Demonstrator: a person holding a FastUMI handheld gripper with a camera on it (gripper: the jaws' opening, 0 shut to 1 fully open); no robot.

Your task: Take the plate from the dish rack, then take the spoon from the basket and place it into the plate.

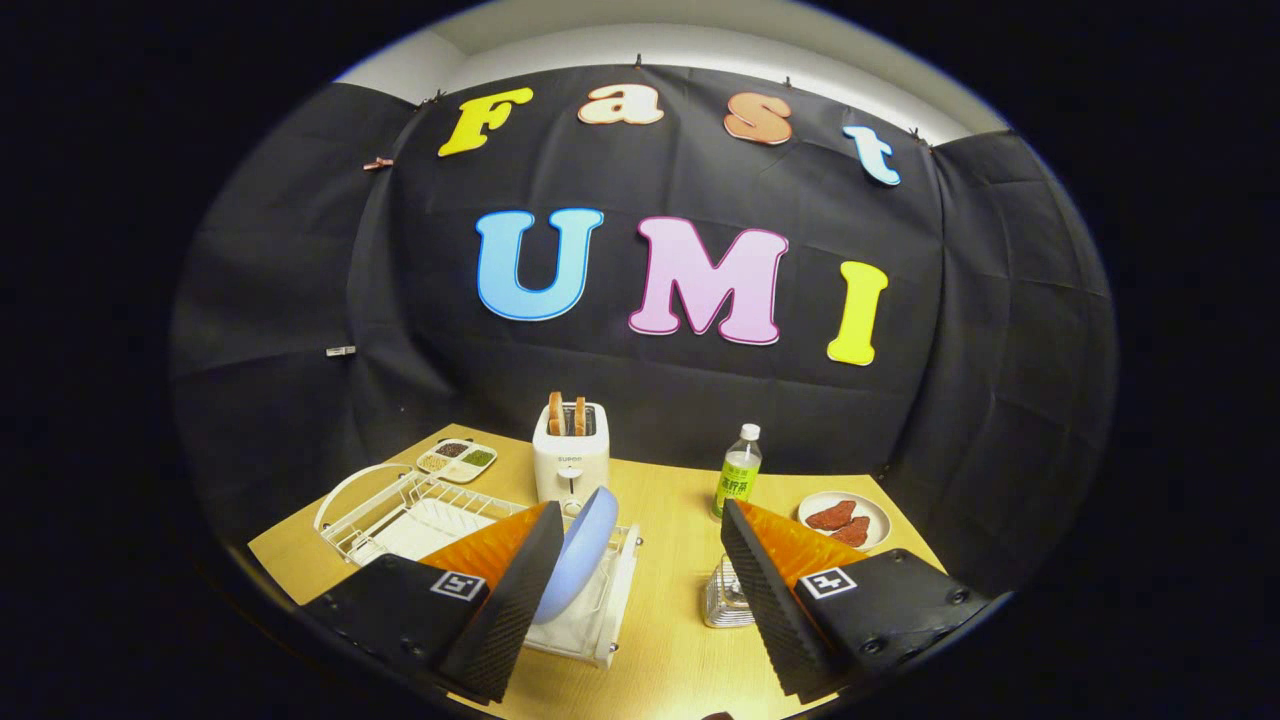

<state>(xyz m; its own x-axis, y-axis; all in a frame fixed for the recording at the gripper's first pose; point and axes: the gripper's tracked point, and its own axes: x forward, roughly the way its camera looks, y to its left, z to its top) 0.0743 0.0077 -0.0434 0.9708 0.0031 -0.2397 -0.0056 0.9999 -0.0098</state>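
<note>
Tabletop (670,600): pale wood-grain, smooth, low sheen. Rack (400,510): thin white coated wire over a white plastic tray. Plate (585,555): blue, smooth, matt-looking. Basket (725,600): shiny metal wire. Toaster (570,460): white plastic, slight gloss. Bottle (738,480): clear plastic, paper-like label. Wall: black cloth, matt, creased. Gripper (640,560), spread wide with nothing between the fingers: fingers' (510,600) inner faces finely ribbed, rough; housings matt plastic.

One plate (583,552), one dish rack (400,515), one toaster (571,455), one bottle (739,472).
</note>
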